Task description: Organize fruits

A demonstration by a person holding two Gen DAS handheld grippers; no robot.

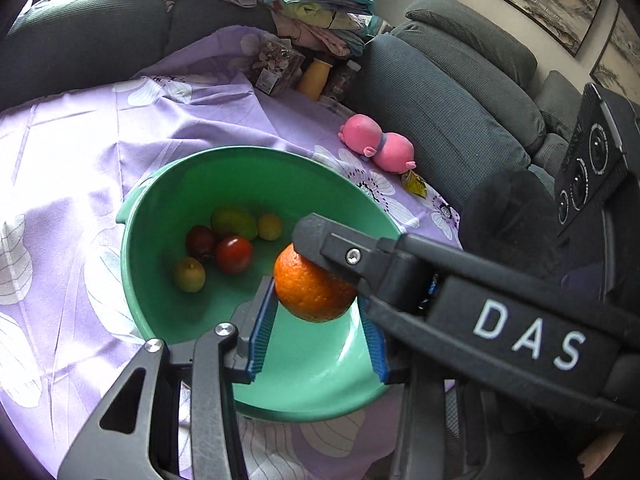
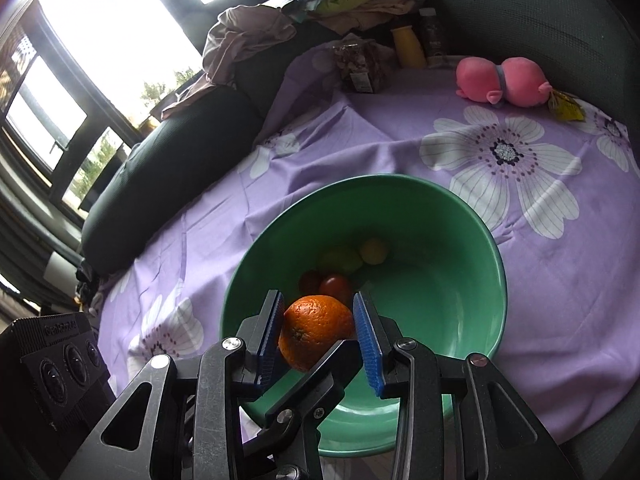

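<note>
A green bowl [image 1: 168, 208] [image 2: 472, 248] sits on a purple flowered cloth and holds several small fruits: red ones [image 1: 234, 254] [image 2: 336, 286] and yellow-green ones [image 1: 190, 275] [image 2: 373, 251]. My right gripper [image 2: 320, 330] is shut on an orange [image 2: 316, 330] and holds it over the bowl's near side. In the left wrist view the right gripper [image 1: 320, 276] reaches in from the right with the orange [image 1: 314, 290]. My left gripper [image 1: 318, 340] is open, with its blue pads [image 1: 262, 328] below and on either side of the orange, over the bowl.
A pink plush toy [image 1: 378, 146] [image 2: 504, 80] lies on the cloth beyond the bowl, beside a yellow tag [image 2: 566, 108]. A yellow bottle [image 1: 316, 78] [image 2: 408, 48], a dark jar and a packet [image 2: 362, 64] stand at the back. Dark sofa cushions [image 1: 440, 92] and piled clothes surround the table.
</note>
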